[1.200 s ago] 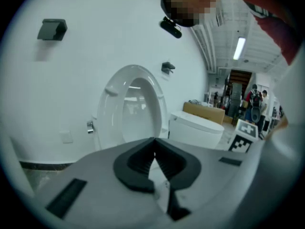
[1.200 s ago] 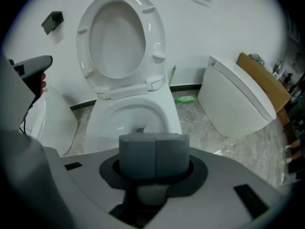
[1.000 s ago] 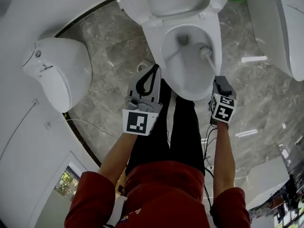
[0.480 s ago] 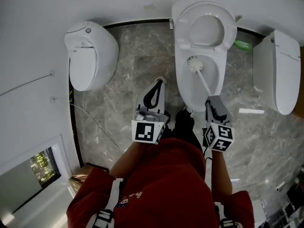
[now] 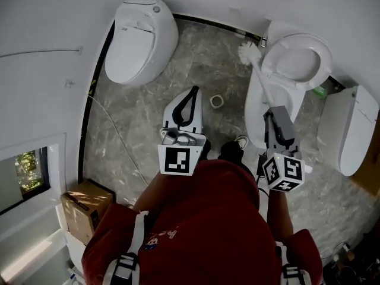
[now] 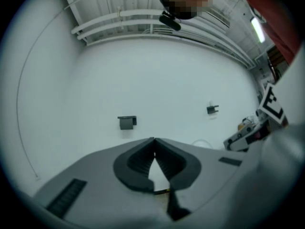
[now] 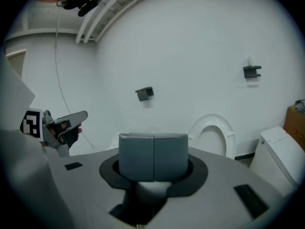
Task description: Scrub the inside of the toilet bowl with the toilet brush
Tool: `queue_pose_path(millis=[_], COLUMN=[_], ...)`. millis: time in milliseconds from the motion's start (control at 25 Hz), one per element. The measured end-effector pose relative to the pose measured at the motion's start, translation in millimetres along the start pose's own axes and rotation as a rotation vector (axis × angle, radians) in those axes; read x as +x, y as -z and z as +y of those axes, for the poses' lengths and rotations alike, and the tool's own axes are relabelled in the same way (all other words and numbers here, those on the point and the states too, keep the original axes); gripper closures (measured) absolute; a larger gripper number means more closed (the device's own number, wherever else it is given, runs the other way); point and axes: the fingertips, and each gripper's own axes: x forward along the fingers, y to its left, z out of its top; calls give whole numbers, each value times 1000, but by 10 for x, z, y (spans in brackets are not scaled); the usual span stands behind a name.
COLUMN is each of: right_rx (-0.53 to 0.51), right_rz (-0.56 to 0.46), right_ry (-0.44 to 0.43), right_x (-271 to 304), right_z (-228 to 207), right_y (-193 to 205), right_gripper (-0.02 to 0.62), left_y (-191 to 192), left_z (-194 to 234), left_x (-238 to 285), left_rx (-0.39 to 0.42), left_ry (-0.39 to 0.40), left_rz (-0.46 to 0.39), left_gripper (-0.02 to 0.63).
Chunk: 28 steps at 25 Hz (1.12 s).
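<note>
Toilet brush (image 5: 250, 52) now rides clear of the toilet bowl (image 5: 254, 123), its likely light, stiff handle clamped at the end by right gripper (image 5: 273, 113); left gripper (image 5: 191, 97) closed, empty.

White toilet brush (image 5: 262, 83) slants up from the clamped right hand-held gripper (image 5: 276, 114), its bristle head outside the rim of the white toilet bowl (image 5: 254, 123), seat upright, just beyond the gripper.

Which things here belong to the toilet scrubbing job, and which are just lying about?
Job: white toilet brush, white toilet bowl with raised seat, right tool gripping the brush.
Lying about: closed white toilet, brown cardboard box, small ring-shaped roll.
</note>
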Motion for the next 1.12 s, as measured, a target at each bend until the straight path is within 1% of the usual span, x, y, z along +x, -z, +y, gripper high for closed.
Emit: queue_pose_path(millis=[80, 200, 320, 440, 560, 600, 720, 760, 920, 1120], right_rx=[-25, -71, -134, -175, -180, -181, -191, -196, -212, -217], right_rz=[-69, -161, -258, -313, -336, -344, -371, -380, -402, -412], right_ry=[-3, 2, 13, 21, 21, 21, 24, 25, 40, 51], right_x=[38, 34, 30, 54, 51, 39, 8, -4, -112, -103], right_z=[251, 515, 701, 816, 858, 870, 896, 895, 815, 809], right_y=[-268, -652, -1011, -1241, -1355, -1377, -1419, -1432, -1484, -1483], right_gripper=[448, 448, 448, 449, 448, 449, 449, 449, 449, 449], left_y=[-64, -176, -335, -426, -570, -599, -583, -592, -703, -700], left_z=[227, 464, 640, 733, 794, 798, 786, 780, 670, 652], left_x=[-89, -157, -145, -117, -98, -99, -111, -112, -134, -122], left_rx=[-10, -44, -61, -56, -51, -51, -48, -44, -35, -33], left_ry=[-20, -49, -68, -75, -89, -86, -73, -71, -63, -51], left_rz=[-16, -44, -91, -91, -167, -169, -109, -106, -126, -126], left_gripper=[606, 606, 606, 606, 606, 606, 606, 606, 606, 606])
